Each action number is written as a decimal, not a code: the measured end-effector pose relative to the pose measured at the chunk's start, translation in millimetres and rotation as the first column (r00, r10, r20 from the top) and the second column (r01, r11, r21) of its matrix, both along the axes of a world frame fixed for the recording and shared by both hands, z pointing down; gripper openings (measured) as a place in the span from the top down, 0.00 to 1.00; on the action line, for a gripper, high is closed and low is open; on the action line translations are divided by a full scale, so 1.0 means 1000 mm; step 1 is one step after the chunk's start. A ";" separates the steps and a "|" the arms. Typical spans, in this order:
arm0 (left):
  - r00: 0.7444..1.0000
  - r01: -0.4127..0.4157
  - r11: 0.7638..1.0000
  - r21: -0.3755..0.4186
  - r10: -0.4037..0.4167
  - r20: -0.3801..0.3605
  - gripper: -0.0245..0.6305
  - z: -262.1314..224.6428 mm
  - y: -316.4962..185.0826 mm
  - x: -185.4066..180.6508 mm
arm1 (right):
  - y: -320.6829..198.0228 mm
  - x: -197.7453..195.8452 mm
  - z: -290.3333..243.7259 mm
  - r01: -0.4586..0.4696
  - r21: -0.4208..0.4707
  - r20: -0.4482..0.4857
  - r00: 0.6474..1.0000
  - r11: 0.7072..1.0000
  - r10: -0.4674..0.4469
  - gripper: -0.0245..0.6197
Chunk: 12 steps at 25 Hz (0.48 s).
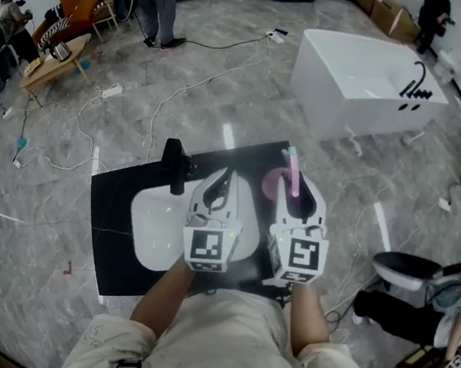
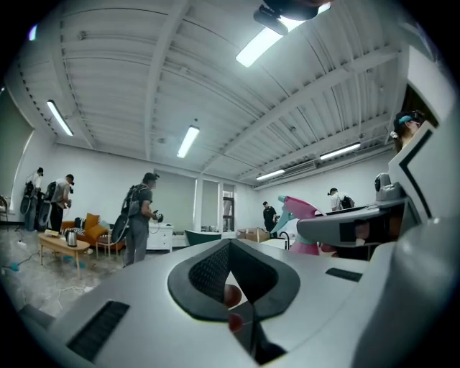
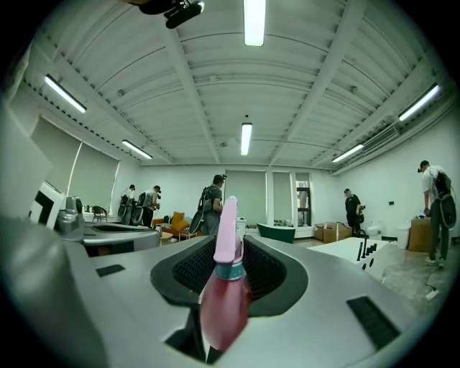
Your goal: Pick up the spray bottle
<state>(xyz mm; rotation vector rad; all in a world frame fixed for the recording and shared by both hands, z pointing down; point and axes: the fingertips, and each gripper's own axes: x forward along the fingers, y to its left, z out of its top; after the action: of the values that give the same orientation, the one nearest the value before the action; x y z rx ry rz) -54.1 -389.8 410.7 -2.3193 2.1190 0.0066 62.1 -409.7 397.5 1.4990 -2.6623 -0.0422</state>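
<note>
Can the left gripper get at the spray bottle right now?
Probably yes: the spray bottle, clamped in the right gripper, is right beside the left gripper with nothing between; the left's jaws look shut, though.

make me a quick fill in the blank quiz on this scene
1. The right gripper is shut on a ___ spray bottle.
2. The left gripper holds ___.
3. Below both grippers, a white basin sits on a ___ mat.
Missing words: pink; nothing; black
</note>
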 end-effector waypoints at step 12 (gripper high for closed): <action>1.000 -0.008 1.000 0.020 0.009 -0.004 0.96 -0.013 0.012 0.007 | 0.015 0.023 -0.025 -0.067 0.026 0.040 0.997 0.997 0.066 0.77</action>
<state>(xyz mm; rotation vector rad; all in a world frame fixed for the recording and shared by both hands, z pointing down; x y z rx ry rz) -46.9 -377.5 398.1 -2.3197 2.1013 0.0325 84.6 -394.5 372.4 1.6126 -2.6497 -0.0461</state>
